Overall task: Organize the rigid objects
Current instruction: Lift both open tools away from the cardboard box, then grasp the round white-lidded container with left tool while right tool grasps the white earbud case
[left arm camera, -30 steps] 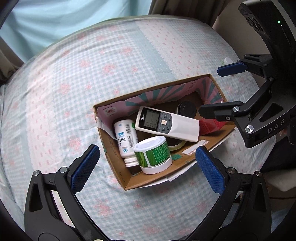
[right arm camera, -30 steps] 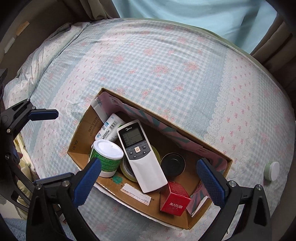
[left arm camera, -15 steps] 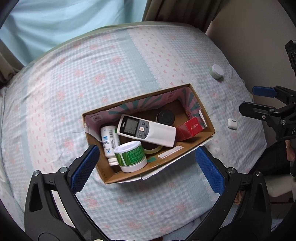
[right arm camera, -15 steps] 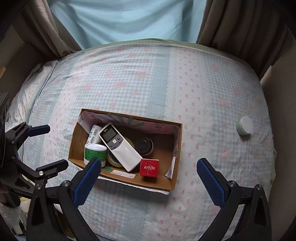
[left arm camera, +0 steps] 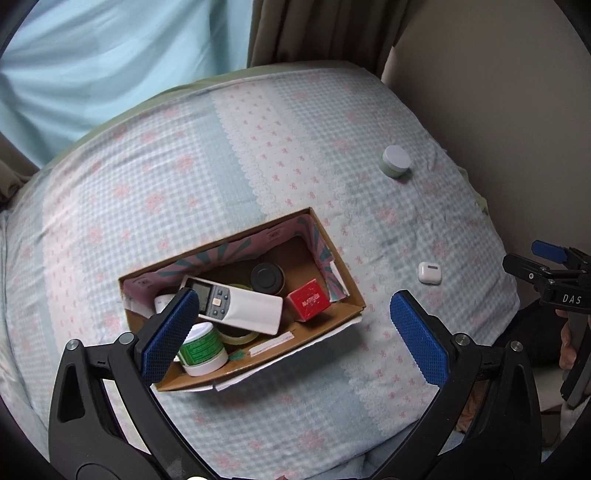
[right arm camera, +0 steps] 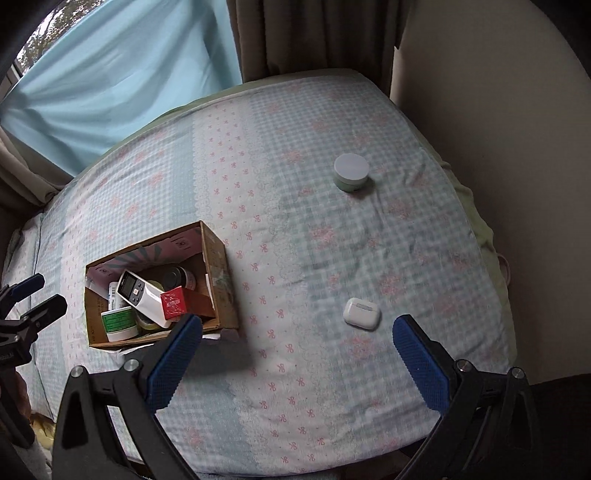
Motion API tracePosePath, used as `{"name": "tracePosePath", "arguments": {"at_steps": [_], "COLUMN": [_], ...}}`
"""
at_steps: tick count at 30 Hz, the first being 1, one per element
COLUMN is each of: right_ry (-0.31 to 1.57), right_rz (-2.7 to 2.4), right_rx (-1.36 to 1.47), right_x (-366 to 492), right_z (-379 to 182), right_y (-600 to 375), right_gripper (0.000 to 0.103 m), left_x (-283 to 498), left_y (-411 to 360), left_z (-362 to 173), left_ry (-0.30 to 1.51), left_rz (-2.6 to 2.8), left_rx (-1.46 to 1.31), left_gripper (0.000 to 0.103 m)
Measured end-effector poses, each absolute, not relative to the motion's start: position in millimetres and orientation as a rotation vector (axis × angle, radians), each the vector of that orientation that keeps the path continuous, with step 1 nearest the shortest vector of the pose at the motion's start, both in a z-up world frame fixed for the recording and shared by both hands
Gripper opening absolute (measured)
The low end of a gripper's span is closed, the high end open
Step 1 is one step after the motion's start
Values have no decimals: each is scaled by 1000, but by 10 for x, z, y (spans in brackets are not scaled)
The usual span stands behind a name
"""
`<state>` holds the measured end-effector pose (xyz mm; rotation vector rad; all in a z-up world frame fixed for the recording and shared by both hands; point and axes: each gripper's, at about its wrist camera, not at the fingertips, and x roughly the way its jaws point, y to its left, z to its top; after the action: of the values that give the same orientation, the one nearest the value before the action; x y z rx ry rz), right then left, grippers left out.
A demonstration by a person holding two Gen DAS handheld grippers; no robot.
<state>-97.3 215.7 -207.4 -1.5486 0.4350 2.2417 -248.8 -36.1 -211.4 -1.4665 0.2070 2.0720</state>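
Observation:
A cardboard box (left arm camera: pixel 334 273) (right arm camera: pixel 218 258) lies on the bed and holds a white remote (left arm camera: pixel 240 306), a red cube box (left arm camera: pixel 308 304), a black-lidded jar (left arm camera: pixel 266 277), a green-labelled tub (left arm camera: pixel 201 349), a white bottle and a tape roll. A white earbud case (right arm camera: pixel 362 312) (left arm camera: pixel 429 272) and a small green jar with a white lid (right arm camera: pixel 351 171) (left arm camera: pixel 395 160) lie loose on the bed, right of the box. My left gripper (left arm camera: pixel 291 338) is open and empty above the box's near side. My right gripper (right arm camera: pixel 295 362) is open and empty, near the earbud case.
The bed has a checked blue and pink cover (right arm camera: pixel 295 206). A blue curtain (right arm camera: pixel 122 85) and brown drapes (right arm camera: pixel 314 33) hang behind it. A beige wall (right arm camera: pixel 498 110) runs along the right edge of the bed.
Both grippers have pulled back and up from the box. The right one has swung right, bringing the earbud case and green jar into view. Both stay open.

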Motion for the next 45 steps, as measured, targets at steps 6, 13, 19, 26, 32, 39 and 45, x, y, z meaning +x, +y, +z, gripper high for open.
{"name": "tracePosePath", "arguments": {"at_steps": [6, 13, 19, 26, 32, 39, 45], "right_ry": [439, 535, 561, 568, 570, 598, 605], "right_rz": [2187, 2134, 2100, 2035, 1988, 1940, 1937], "right_rx": [-1519, -1477, -1427, -1452, -1436, -1451, -1477], "right_x": [-744, -647, -684, -817, -898, -920, -929], "right_z": [-2182, -2534, -2972, -3590, -3973, -4323, -4480], "right_y": [2530, 2834, 2932, 3022, 3045, 2950, 2937], "right_gripper": [103, 103, 103, 103, 102, 87, 76], "left_x": [-2647, -2920, -3165, -3407, -3545, -3593, -3543], "left_y": [374, 1317, 2100, 2937, 3406, 3732, 3906], "left_z": [-2176, -2454, -2835, -3505, -4075, -4461, -4581], "left_ry": [206, 272, 351, 484, 536, 581, 637], "left_rz": [2005, 1922, 1869, 1781, 1731, 1688, 1661], "left_rx": [-1464, -1444, -1377, -1332, -1306, -1264, -1206], "left_gripper": [103, 103, 103, 103, 103, 103, 101]}}
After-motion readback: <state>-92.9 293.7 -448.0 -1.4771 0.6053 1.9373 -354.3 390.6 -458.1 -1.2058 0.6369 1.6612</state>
